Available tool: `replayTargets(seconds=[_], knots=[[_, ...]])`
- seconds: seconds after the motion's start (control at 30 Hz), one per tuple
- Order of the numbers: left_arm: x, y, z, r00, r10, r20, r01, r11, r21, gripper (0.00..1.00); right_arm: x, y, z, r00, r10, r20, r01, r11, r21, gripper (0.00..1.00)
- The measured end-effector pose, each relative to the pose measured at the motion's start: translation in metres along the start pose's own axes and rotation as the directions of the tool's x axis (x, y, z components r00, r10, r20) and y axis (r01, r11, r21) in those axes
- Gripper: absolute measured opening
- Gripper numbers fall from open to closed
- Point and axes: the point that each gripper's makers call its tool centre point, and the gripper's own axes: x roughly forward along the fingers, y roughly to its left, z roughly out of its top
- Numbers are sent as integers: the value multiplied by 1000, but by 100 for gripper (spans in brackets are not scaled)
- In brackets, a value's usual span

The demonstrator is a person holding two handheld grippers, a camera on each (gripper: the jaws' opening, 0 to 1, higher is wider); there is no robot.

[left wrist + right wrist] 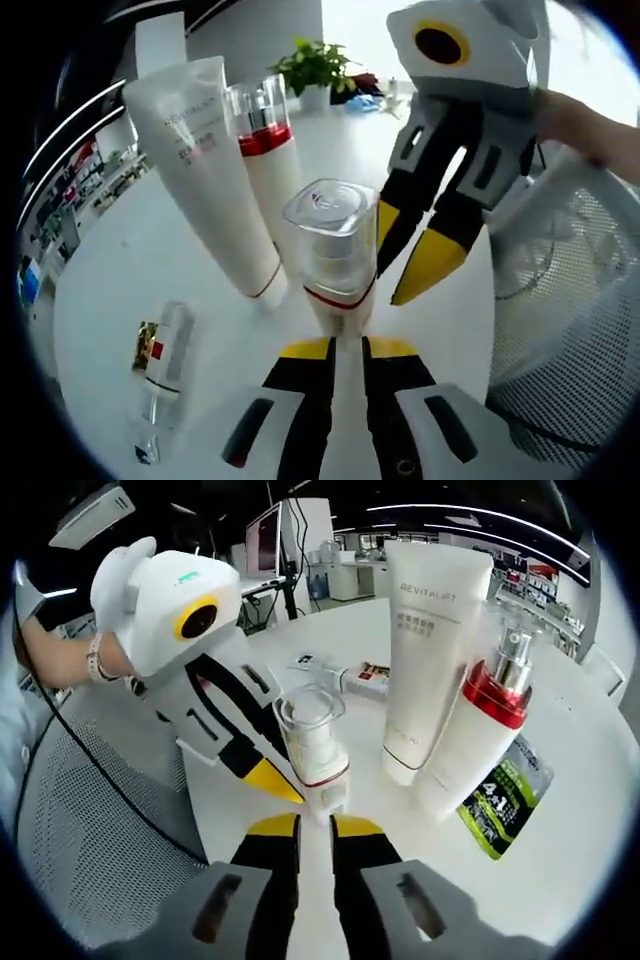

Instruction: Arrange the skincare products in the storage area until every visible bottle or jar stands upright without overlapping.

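The left tongs are closed on the base of a small pump bottle with a clear cap and a red band, holding it upright just above the white worktop. In the left gripper view, the right tongs come in from the upper right with their yellow tips just beside the bottle's cap; whether they touch it cannot be told. From the right gripper view, the right tongs stand narrow with the same pump bottle straight ahead of their tips, and their jaws look nearly together with nothing seen between them. The left tongs reach in from the left of that view, their yellow tip against the bottle's lower part. Beyond the left tongs and to their left stand a tall white tube on its cap and, touching it, a white bottle with a red collar and a clear cap. A small sample bottle lies flat on the worktop, well to the left of the left tongs. In the right gripper view a green and black sachet lies to the right of the right tongs, beside the red-collared bottle. A mesh chair sits to the right of the left tongs, and a plant stands far beyond.
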Motion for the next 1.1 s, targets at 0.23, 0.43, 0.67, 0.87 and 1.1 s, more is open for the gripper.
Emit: replayTargets(seconds=[0.23,0.43,0.67,0.87,1.1], knots=[[5,2,2,1000,-4,-7,4,1000,-3,7,3,-6,0,1000,-2,-20,2,1000,8,10],[11,4,5,1000,-9,-4,9,1000,-15,6,1,-15,-2,999,-14,-33,15,1000,16,9],[21,7,10,1000,-5,4,5,1000,-25,6,-2,-26,-4,999,-41,-33,42,999,26,9],[27,10,15,1000,0,12,0,999,-44,5,-3,-35,-7,997,-62,-34,64,997,41,7],[34,12,20,1000,-3,20,4,998,-60,4,-5,-44,-8,995,-91,-34,92,995,43,8]])
